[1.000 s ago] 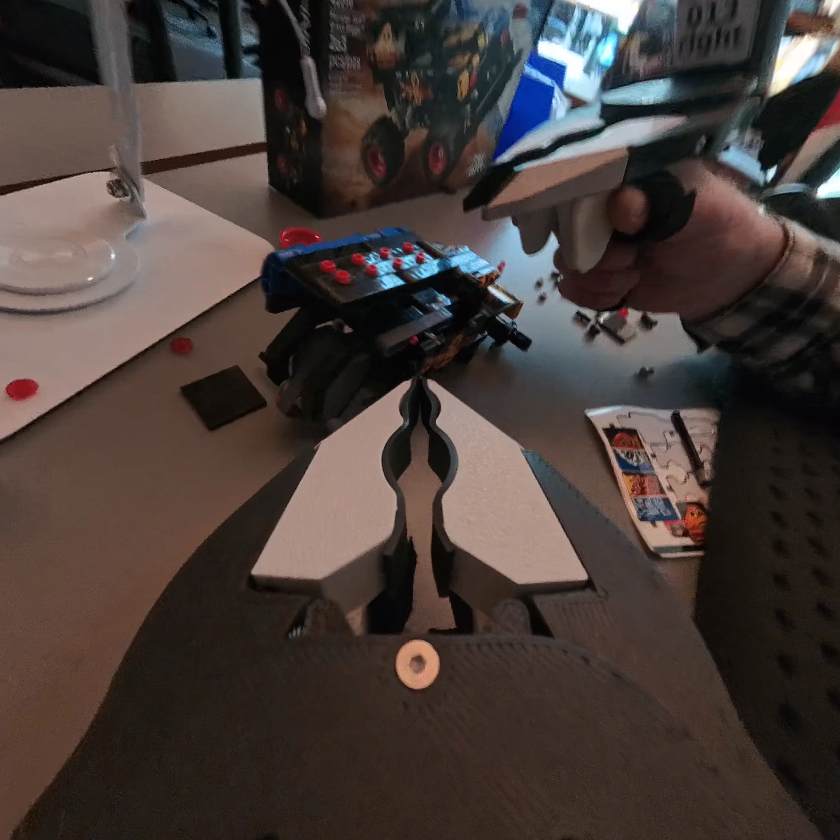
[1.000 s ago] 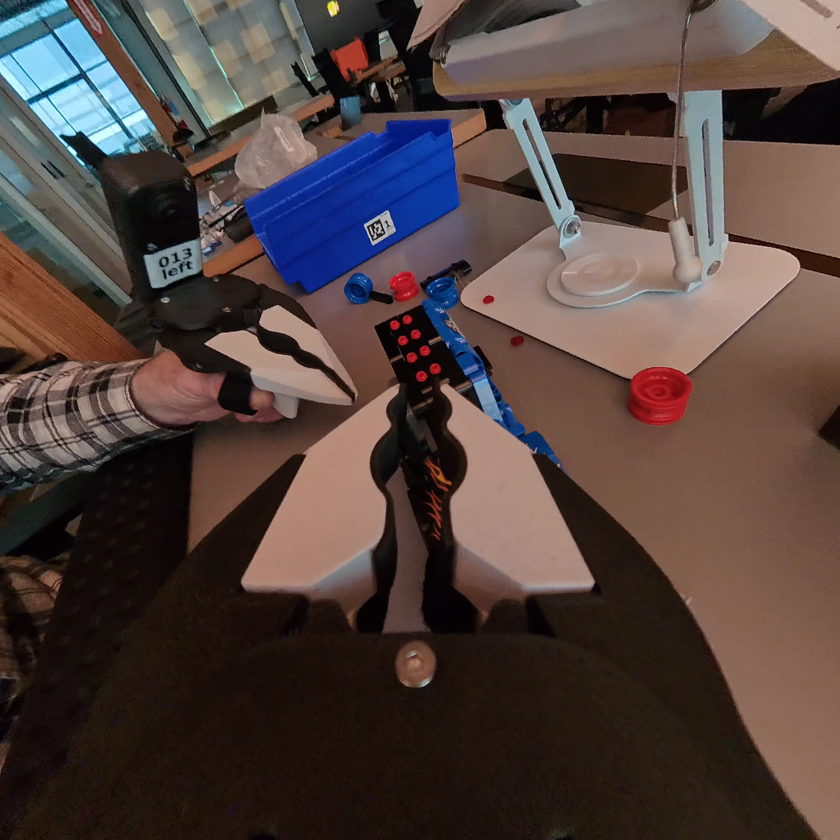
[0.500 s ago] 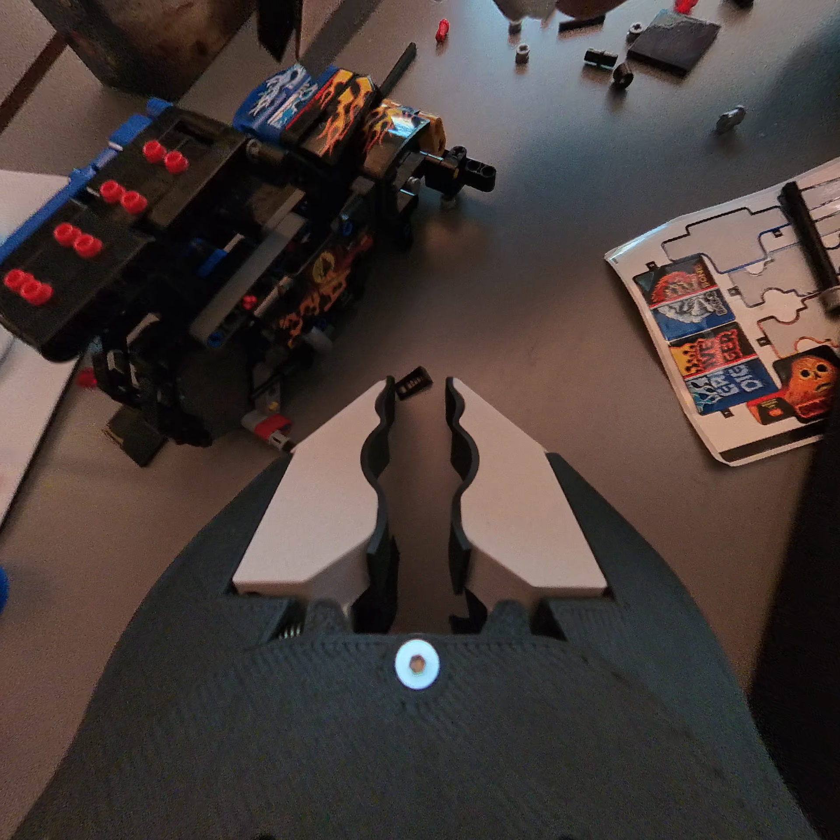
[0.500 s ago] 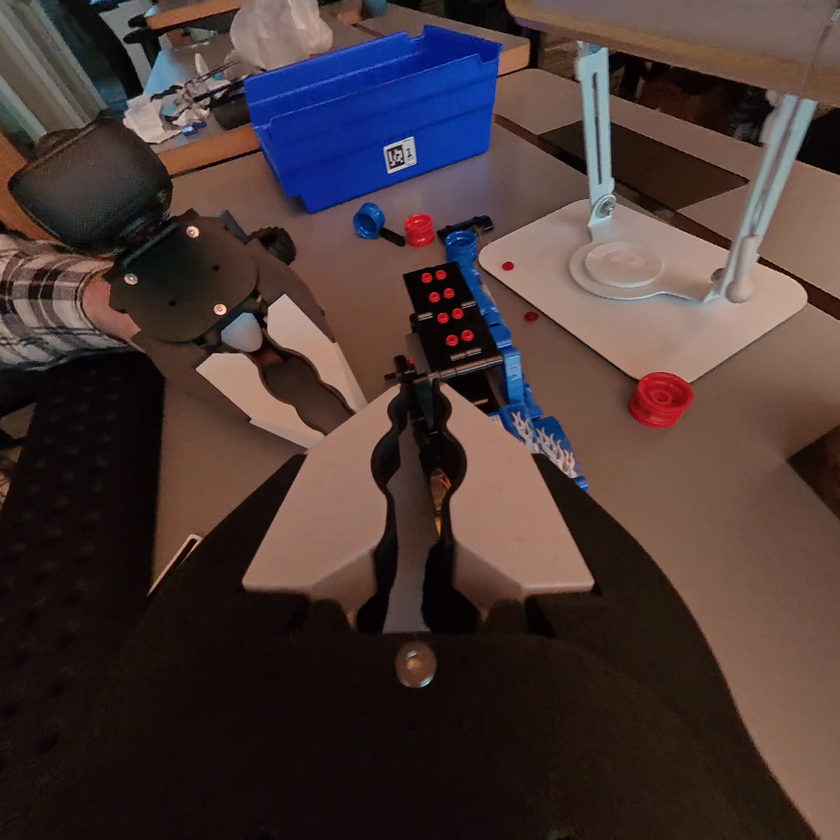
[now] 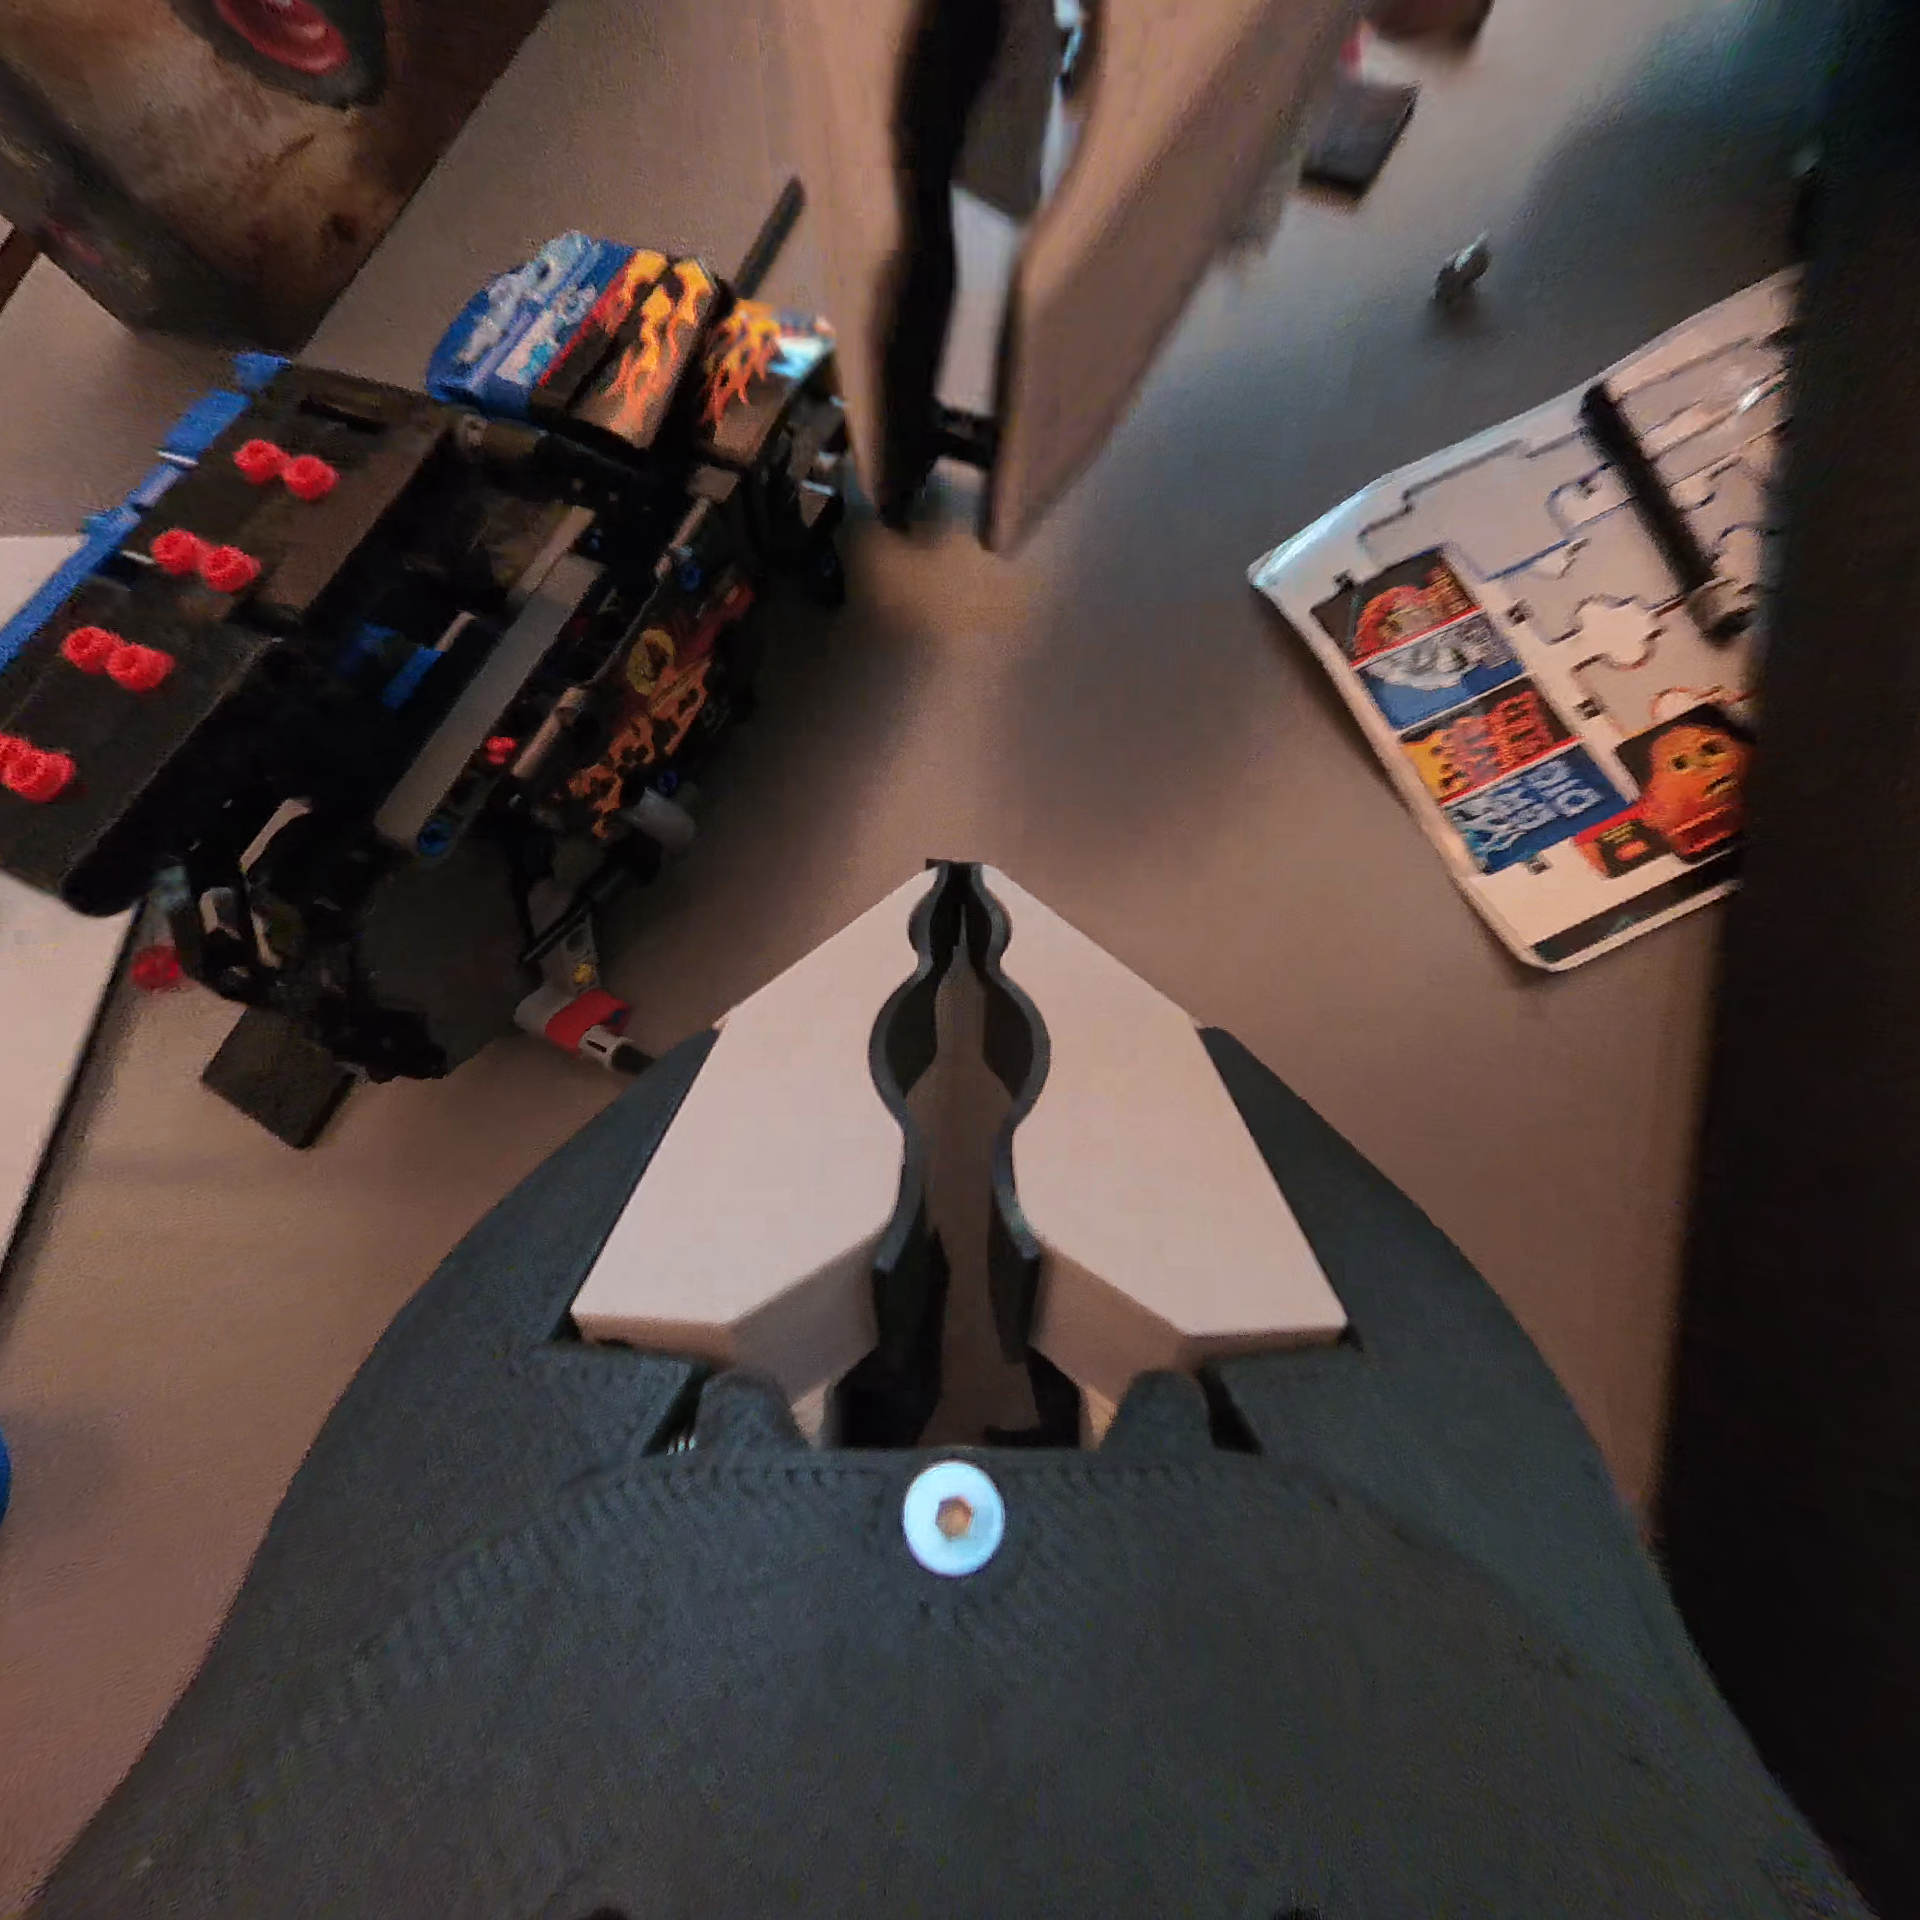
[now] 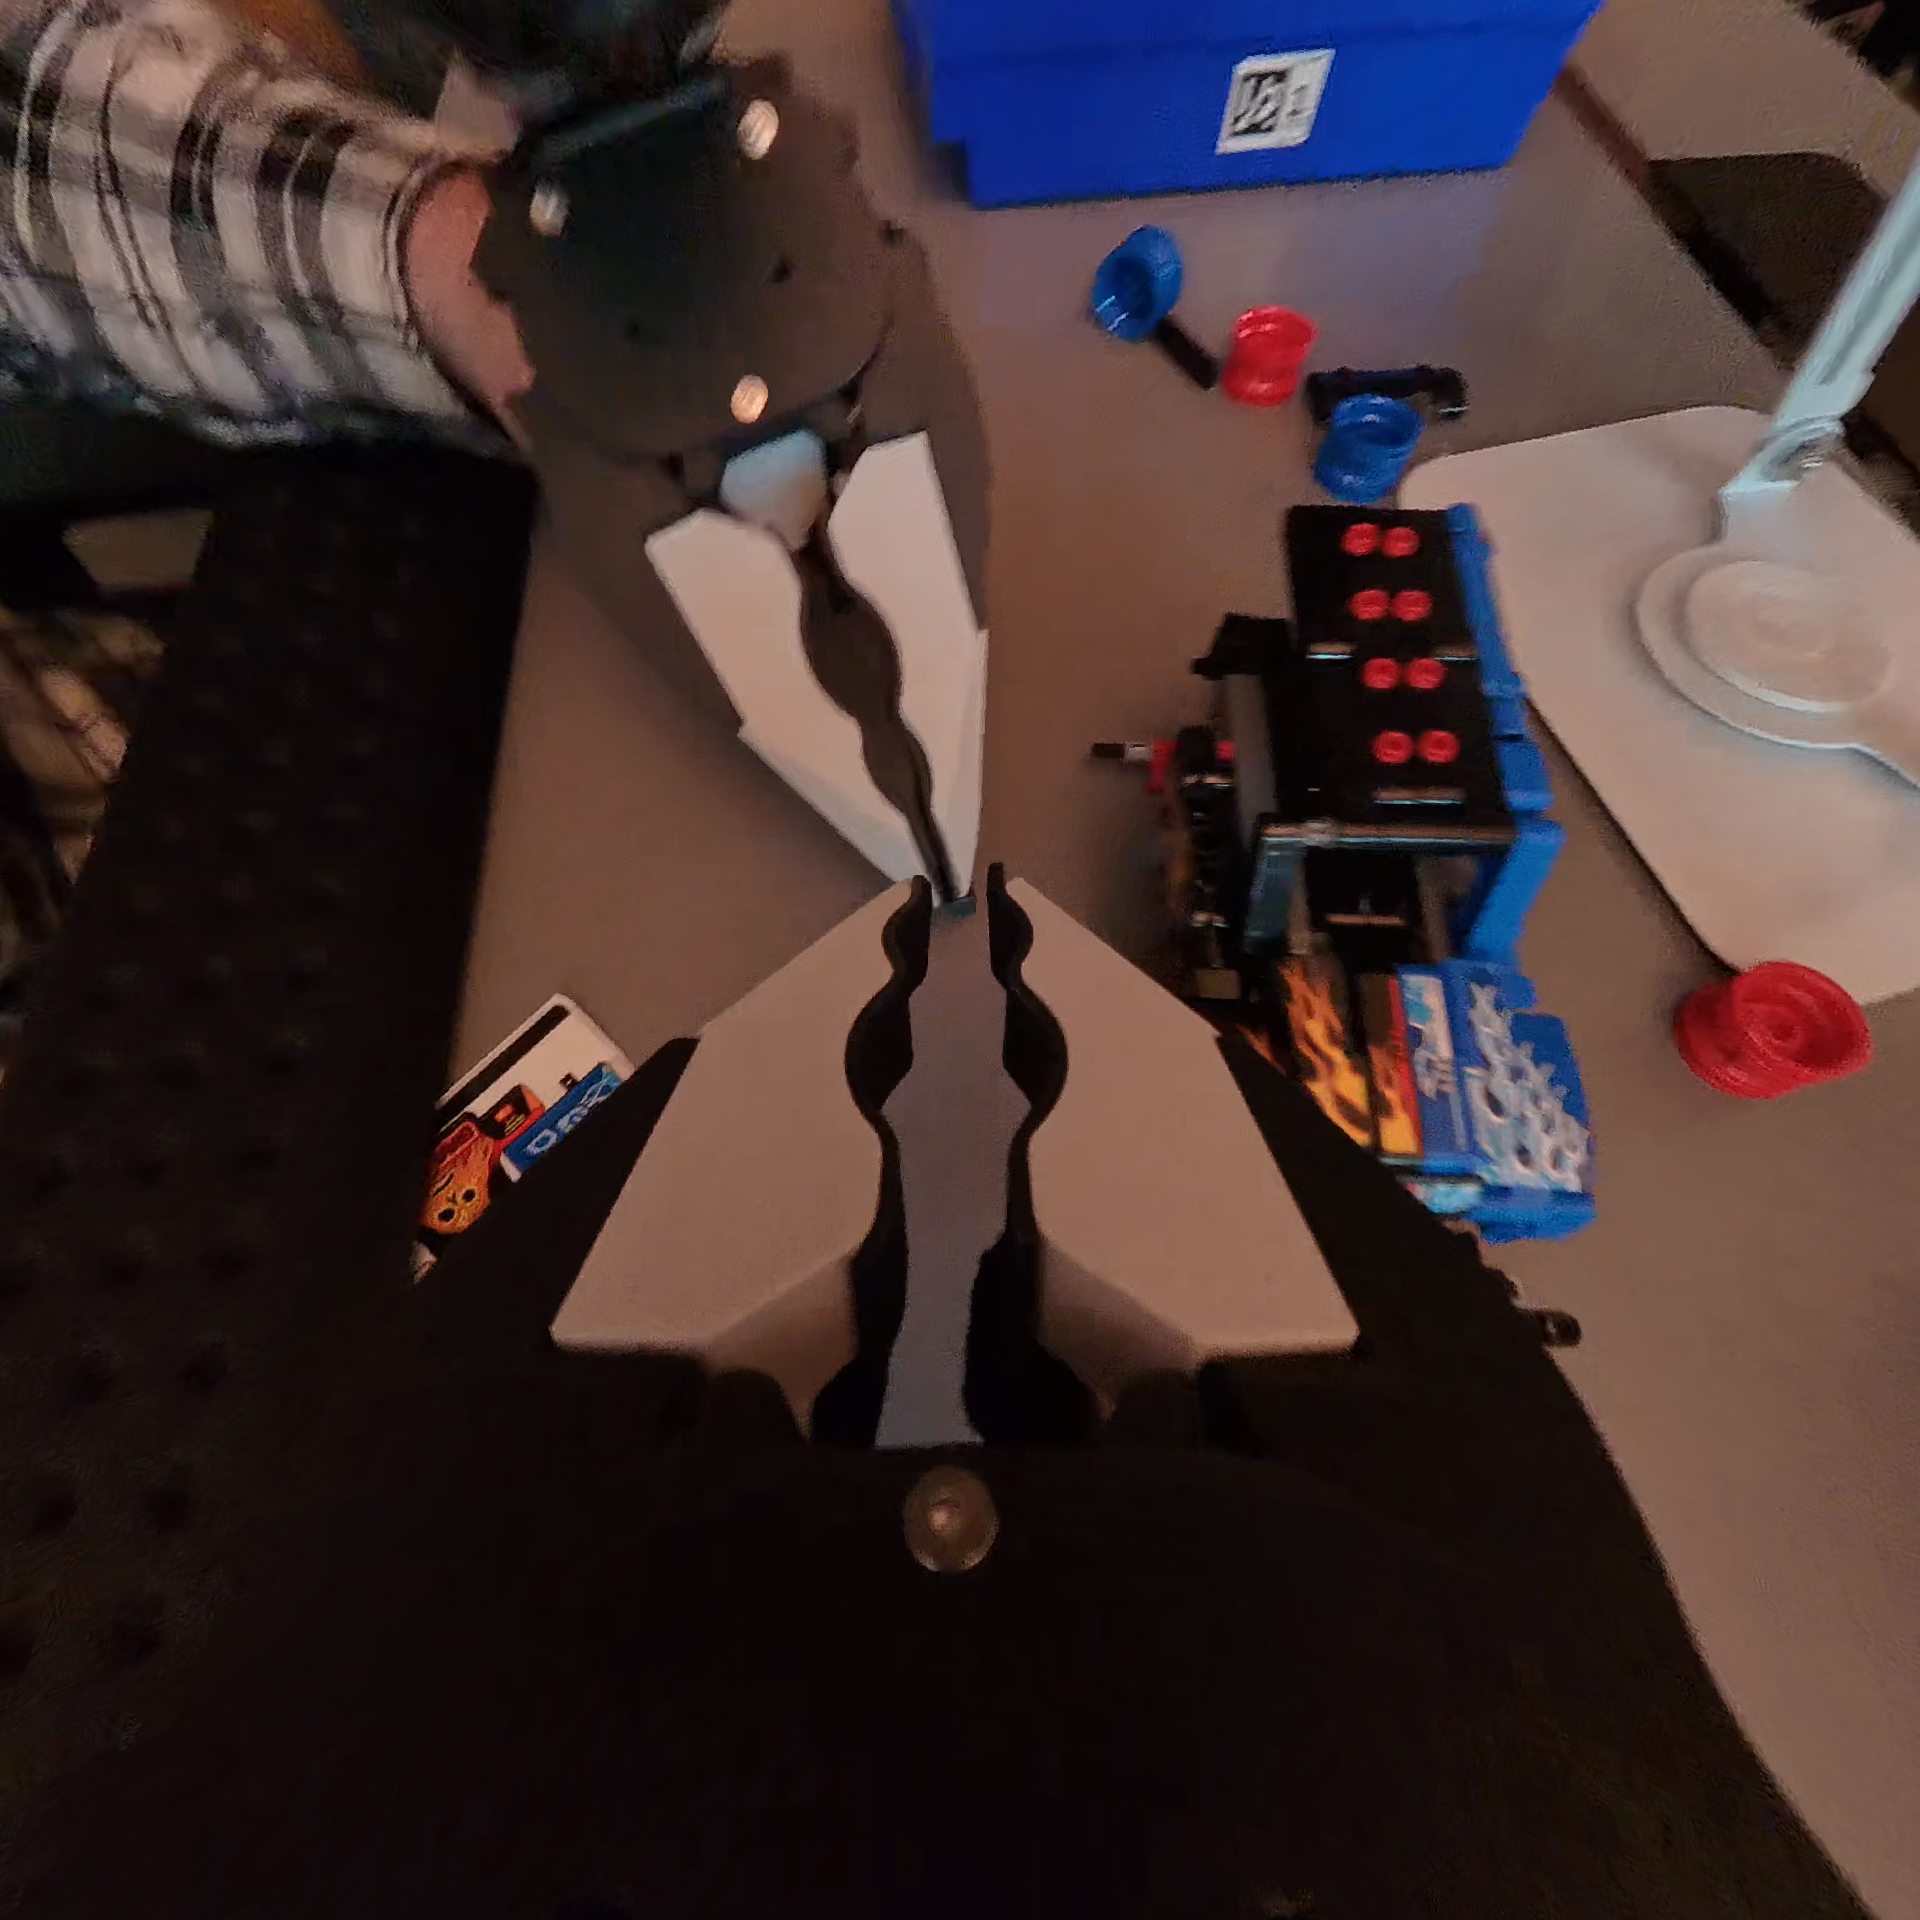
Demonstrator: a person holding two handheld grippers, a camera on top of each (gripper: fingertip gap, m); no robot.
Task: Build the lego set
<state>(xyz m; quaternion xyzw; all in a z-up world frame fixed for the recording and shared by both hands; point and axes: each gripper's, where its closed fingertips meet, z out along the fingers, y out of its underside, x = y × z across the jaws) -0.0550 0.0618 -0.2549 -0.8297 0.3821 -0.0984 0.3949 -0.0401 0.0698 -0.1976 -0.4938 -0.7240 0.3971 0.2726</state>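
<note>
My left gripper [image 5: 954, 873] had its jaws clenched at the tips on what looked like a small piece [image 6: 956, 907], dark with a bluish edge and too tiny and blurred to identify. My right gripper [image 6: 954, 891] had its jaws released, with a narrow gap between them.

The two grippers met tip to tip above the tabletop [image 5: 1091, 727]. In the right wrist view, the left gripper came in from 12 o'clock, its long axis pointing straight down into the right gap. The piece sat just at the mouth of that gap, between the two right tips. I could not tell whether it touched either one. I judged this a handover, with the right gripper the nearer one to take the piece.

The truck [image 5: 416, 644] stood on the tabletop, wheels not yet fitted. From the right gripper it lay at 2 o'clock, near but apart. Its long axis ran from 12 to 5 o'clock, with the flame-printed hood toward 5 and the red-studded bed toward 12. From the left gripper it lay at 10 o'clock.

A red wheel [image 6: 1771, 1029] lay loose at 3 o'clock of the right gripper, beyond the truck.
</note>
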